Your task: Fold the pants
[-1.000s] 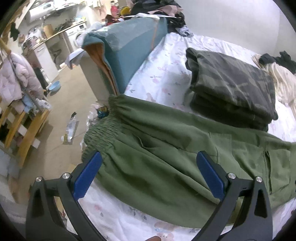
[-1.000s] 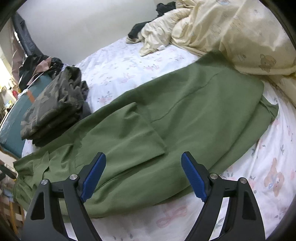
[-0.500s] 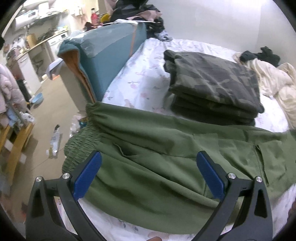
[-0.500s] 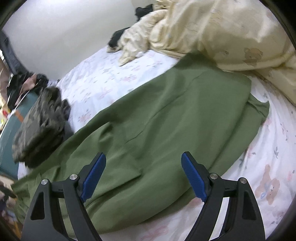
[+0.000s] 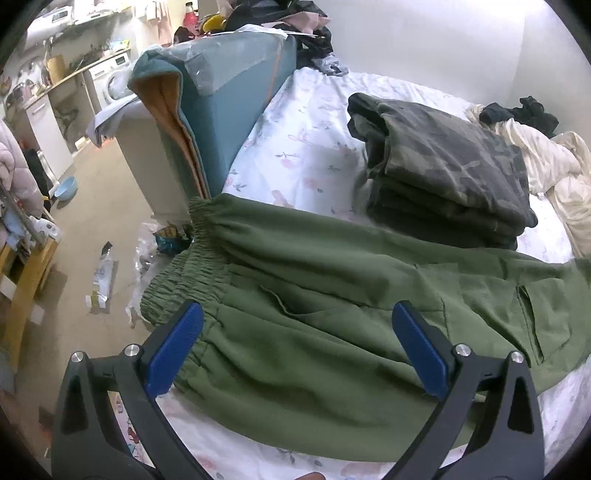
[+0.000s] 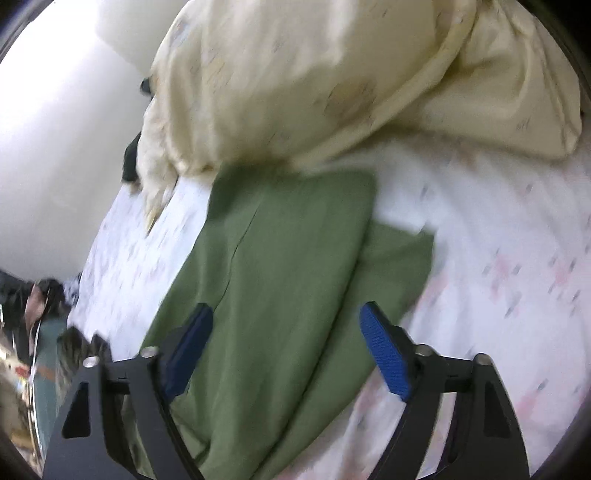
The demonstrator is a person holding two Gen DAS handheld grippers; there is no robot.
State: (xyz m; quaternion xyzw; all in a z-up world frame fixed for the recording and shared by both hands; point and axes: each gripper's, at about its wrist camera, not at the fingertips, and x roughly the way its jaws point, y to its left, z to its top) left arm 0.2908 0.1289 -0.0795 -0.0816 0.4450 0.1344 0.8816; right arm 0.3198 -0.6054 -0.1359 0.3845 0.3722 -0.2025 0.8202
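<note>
No readable text, label, brand, number or sign in either view. Packet (image 5: 100, 275) on floor beside bed: print present, too small to read. Crumpled wrapper (image 5: 169, 236) at bed's foot corner: coloured markings, illegible. Bottle (image 5: 189, 10) on top of clutter behind teal cushion: label not legible. Bedsheet (image 5: 306, 147) and cream duvet (image 6: 332, 81): printed figures only, no lettering. Right wrist view motion-blurred, nothing legible there.
</note>
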